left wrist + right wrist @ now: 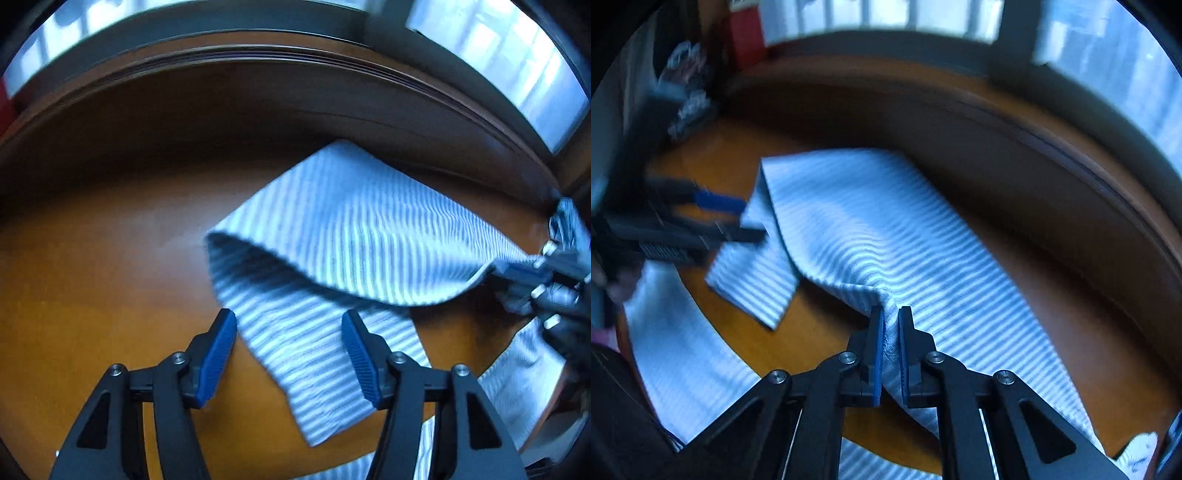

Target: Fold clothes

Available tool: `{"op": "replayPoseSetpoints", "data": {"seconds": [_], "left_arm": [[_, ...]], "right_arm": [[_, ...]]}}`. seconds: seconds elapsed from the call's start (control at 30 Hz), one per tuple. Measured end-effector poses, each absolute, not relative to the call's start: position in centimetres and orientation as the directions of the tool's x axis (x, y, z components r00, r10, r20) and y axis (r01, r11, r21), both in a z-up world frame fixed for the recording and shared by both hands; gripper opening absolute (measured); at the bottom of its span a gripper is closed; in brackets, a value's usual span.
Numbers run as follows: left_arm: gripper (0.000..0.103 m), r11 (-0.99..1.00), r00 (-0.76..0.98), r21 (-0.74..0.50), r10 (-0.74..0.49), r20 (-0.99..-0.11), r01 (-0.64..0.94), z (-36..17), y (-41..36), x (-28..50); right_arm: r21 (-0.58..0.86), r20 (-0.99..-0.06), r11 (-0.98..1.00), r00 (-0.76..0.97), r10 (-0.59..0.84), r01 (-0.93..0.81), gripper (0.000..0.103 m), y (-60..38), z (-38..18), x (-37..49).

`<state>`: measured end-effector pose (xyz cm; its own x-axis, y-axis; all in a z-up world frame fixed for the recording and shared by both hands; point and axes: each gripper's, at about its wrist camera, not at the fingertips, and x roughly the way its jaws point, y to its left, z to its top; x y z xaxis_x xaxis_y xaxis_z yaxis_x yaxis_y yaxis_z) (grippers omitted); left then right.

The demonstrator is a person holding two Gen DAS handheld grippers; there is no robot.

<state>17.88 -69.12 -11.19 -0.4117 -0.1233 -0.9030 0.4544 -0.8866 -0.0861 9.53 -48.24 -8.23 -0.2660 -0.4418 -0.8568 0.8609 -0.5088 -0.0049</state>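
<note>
A grey-and-white striped garment lies partly folded over itself on the round wooden table. My right gripper is shut on a bunched edge of it and lifts that edge above the table; in the left wrist view it shows at the far right. My left gripper is open just above the lower striped flap, nothing between its blue pads. In the right wrist view it appears blurred at the left, beside the fold.
The table's dark raised rim curves along the far side, with bright windows behind. A red object and some dark clutter stand at the far left. More striped cloth hangs over the near table edge.
</note>
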Motion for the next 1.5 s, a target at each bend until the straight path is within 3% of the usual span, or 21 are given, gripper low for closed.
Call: {"op": "replayPoseSetpoints", "data": {"seconds": [0.03,0.07,0.13,0.2,0.3,0.4,0.47,0.6,0.83,0.97,1.2,1.33,1.5], "left_arm": [[0.018,-0.897,-0.414,-0.058,-0.144,-0.899,0.438,-11.1,-68.7,17.5],[0.007,-0.904,-0.419,-0.034,-0.165,-0.893,0.427,-10.8,-68.4,17.3],[0.007,-0.915,-0.431,0.015,-0.204,-0.879,0.404,-10.3,-68.0,16.7],[0.007,-0.91,-0.444,0.157,-0.331,-0.833,0.383,-9.0,-67.5,16.6],[0.007,-0.832,-0.5,0.387,-0.55,-0.669,0.397,-5.0,-68.0,16.7],[0.007,-0.734,-0.531,0.513,-0.678,-0.509,0.446,-1.9,-68.7,18.2],[0.011,-0.718,-0.537,0.551,-0.691,-0.485,0.425,-1.6,-69.0,20.0],[0.015,-0.822,-0.445,0.439,-0.566,-0.694,0.362,-6.2,-70.1,23.4],[0.015,-0.867,-0.324,0.181,-0.356,-0.877,0.464,-10.5,-72.1,31.2],[0.015,-0.854,-0.326,0.163,-0.356,-0.876,0.494,-9.7,-72.9,32.8],[0.018,-0.856,-0.395,0.069,-0.306,-0.866,0.512,-7.0,-73.6,35.5],[0.024,-0.862,-0.464,-0.02,-0.254,-0.849,0.507,-6.8,-73.9,32.7],[0.026,-0.825,-0.407,-0.056,-0.218,-0.887,0.563,-10.1,-75.3,27.6]], "right_arm": [[-0.002,-0.842,-0.525,-0.284,-0.458,0.851,0.008,-47.9,-7.4,9.5],[0.002,-0.826,-0.541,-0.303,-0.474,0.841,0.008,-47.5,-6.6,9.5],[0.013,-0.791,-0.582,-0.348,-0.503,0.813,0.008,-46.2,-4.7,9.3],[0.01,-0.756,-0.631,-0.408,-0.512,0.775,0.008,-44.7,-3.0,8.7],[0.006,-0.707,-0.689,-0.484,-0.515,0.724,0.008,-43.0,-0.9,8.4],[0.03,-0.676,-0.693,-0.496,-0.545,0.72,0.008,-42.7,-0.1,9.7],[0.042,-0.683,-0.674,-0.471,-0.558,0.737,0.008,-43.1,-0.6,11.0],[-0.01,-0.797,-0.608,-0.373,-0.475,0.794,0.008,-46.1,-5.8,14.5],[-0.069,-0.894,-0.522,-0.285,-0.346,0.85,0.01,-48.3,-10.0,18.1],[-0.033,-0.917,-0.549,-0.244,-0.315,0.835,0.025,-47.9,-9.3,17.8],[-0.001,-0.89,-0.579,-0.264,-0.371,0.815,0.035,-45.1,-5.1,21.0],[0.104,-0.867,-0.64,-0.246,-0.434,0.761,0.036,-45.4,-5.0,19.8],[0.051,-0.902,-0.699,-0.268,-0.339,0.713,0.036,-48.6,-7.9,18.3]]}}
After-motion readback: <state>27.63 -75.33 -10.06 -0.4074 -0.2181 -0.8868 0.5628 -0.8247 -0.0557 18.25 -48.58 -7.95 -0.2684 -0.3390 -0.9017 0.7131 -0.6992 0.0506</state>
